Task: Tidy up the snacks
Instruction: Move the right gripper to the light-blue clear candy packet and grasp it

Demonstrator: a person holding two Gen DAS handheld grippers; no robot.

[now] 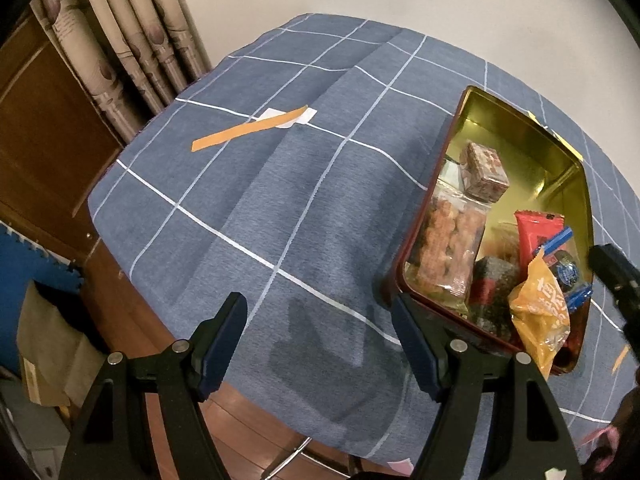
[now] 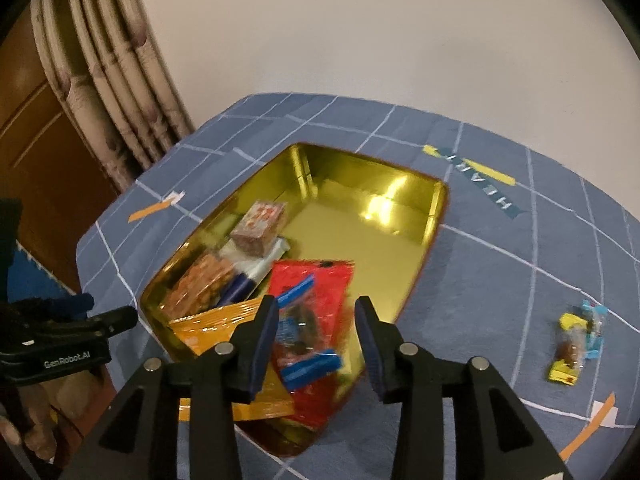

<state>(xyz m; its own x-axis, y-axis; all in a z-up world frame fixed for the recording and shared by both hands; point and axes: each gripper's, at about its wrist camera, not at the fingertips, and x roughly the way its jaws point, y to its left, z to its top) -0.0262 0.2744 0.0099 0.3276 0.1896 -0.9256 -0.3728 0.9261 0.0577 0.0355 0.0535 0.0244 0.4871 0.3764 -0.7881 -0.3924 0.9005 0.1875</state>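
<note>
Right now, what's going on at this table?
A person with a claw in each hand is packing snacks into a gold-lined tin. The right claw hangs open over the tin, above a blue-wrapped candy lying on the red packet. The left claw waits open and empty beside it. A few candies remain on the cloth.

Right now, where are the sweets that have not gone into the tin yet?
In the right wrist view, the small wrapped sweets lie on the blue checked tablecloth, to the right of the gold tin and apart from it.
</note>
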